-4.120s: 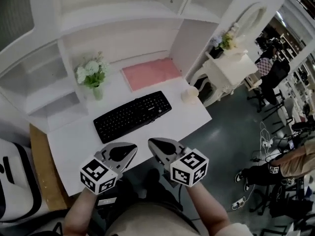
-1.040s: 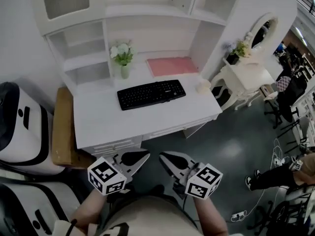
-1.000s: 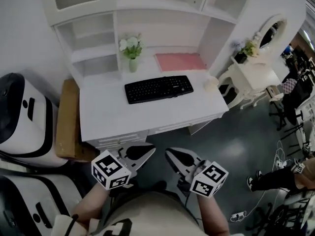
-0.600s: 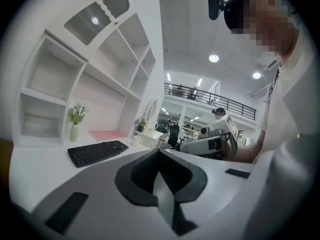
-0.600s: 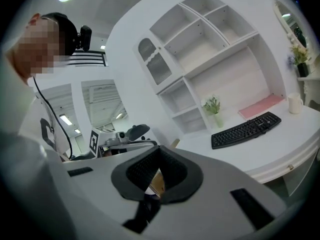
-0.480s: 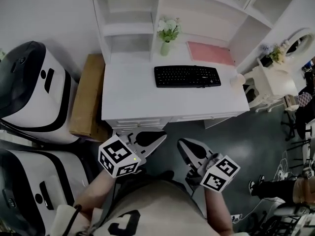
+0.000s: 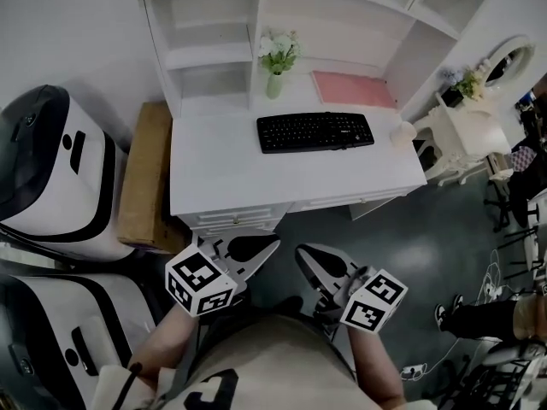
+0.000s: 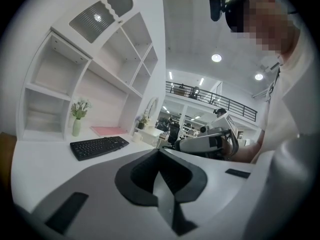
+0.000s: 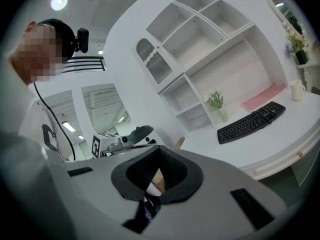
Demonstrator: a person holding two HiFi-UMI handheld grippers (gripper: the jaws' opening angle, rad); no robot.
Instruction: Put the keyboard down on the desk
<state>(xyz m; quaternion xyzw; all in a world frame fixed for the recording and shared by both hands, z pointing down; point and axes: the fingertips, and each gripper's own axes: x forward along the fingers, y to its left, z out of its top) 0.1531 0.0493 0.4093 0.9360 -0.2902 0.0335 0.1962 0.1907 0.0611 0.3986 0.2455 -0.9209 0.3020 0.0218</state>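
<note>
on the white desk [image 7: 222, 178], black keyboard [image 7: 314, 131] lying flat, left gripper [image 7: 272, 243] and right gripper [image 7: 300, 249] fingers together, empty, forearms [image 7: 158, 348] partly hidden

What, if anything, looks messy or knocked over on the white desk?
Nothing stands out. The keyboard lies flat on the desk, the flower vase stands upright behind it, and the pink mat lies flat.

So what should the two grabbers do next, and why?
Probably just lower them to rest: the keyboard already lies flat on the desk, and the left gripper and right gripper are both shut, empty, and short of the desk's edge.
</note>
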